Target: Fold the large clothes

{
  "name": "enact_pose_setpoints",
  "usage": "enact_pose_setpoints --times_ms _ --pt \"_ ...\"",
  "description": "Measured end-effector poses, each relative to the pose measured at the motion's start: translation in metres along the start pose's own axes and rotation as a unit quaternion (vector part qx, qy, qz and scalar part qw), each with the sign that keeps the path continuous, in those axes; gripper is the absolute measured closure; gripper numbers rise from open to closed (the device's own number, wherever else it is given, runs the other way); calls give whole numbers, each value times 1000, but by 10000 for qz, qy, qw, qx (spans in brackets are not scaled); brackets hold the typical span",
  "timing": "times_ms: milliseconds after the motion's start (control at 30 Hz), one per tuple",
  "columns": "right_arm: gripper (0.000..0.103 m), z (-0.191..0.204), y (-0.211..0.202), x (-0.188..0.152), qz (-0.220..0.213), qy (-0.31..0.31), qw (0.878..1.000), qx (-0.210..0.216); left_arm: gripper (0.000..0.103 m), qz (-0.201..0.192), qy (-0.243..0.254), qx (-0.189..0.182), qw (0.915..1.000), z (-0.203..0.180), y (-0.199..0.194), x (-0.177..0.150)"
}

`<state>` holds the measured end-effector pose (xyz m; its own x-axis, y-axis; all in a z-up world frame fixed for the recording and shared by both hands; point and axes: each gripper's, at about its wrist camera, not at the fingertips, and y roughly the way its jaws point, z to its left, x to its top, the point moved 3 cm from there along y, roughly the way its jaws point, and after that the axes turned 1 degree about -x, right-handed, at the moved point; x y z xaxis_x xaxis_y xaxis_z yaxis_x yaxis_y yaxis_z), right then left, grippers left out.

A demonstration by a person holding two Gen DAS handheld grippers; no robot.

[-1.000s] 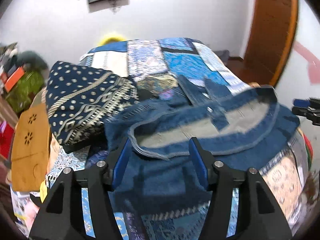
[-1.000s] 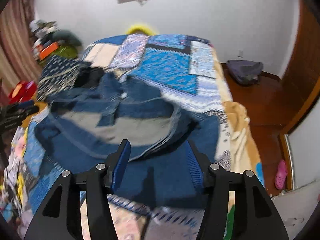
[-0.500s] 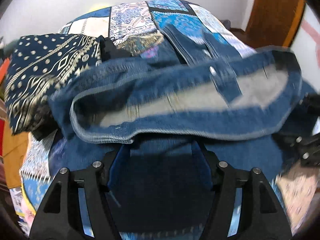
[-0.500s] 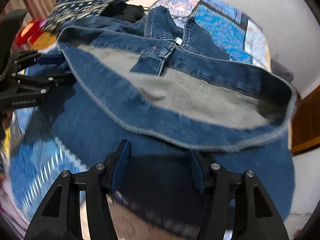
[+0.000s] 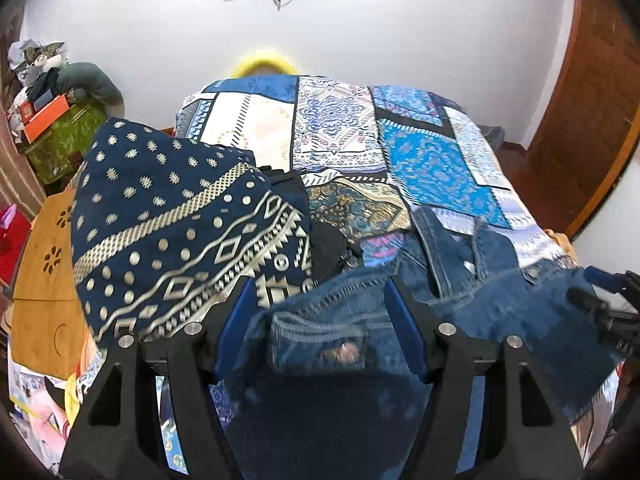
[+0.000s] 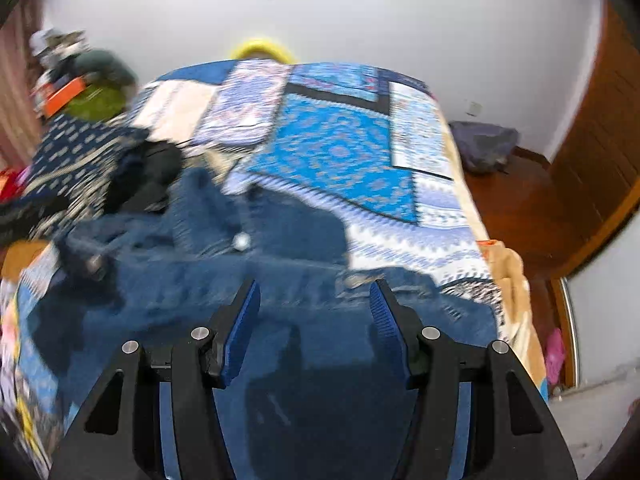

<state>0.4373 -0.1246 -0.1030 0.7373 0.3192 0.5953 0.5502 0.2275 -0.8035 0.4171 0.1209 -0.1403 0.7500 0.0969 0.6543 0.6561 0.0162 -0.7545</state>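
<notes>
A pair of blue jeans [image 5: 500, 304] lies bunched across the near end of the bed. In the left wrist view my left gripper [image 5: 320, 304] is shut on a thick fold of the denim. The waistband with its metal button [image 5: 344, 350] sits between the blue pads. The right wrist view is blurred. There my right gripper [image 6: 314, 300] is shut on dark denim of the jeans [image 6: 280, 240], which fills the gap from pad to pad. The right gripper's tip [image 5: 608, 304] shows at the right edge of the left view.
A navy cloth with a gold pattern [image 5: 180, 232] and a black garment [image 5: 324, 240] lie left of the jeans on the patchwork bedspread [image 5: 432, 160]. A wooden stand [image 5: 44, 280] is at the bed's left. A wooden door [image 5: 592, 100] and a bag on the floor [image 6: 484, 144] are to the right.
Both grippers swept across the bed with the denim. The waistband, which gaped open showing its grey lining, now lies down with its outer side and button showing between the left pads.
</notes>
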Motion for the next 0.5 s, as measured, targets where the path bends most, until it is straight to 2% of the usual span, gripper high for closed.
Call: enact_pose_setpoints --times_ms 133,267,433,500 --pt "50 34 -7 -29 139 -604 9969 485 37 194 371 173 9990 -2 4 -28" --pt "50 50 5 -55 426 -813 9927 780 38 538 535 423 9962 11 26 -49" --pt "50 47 19 -74 724 -900 9912 650 41 640 712 545 9939 18 51 -54" --pt "50 43 27 -79 835 -929 9901 635 44 634 663 350 9952 18 58 -53"
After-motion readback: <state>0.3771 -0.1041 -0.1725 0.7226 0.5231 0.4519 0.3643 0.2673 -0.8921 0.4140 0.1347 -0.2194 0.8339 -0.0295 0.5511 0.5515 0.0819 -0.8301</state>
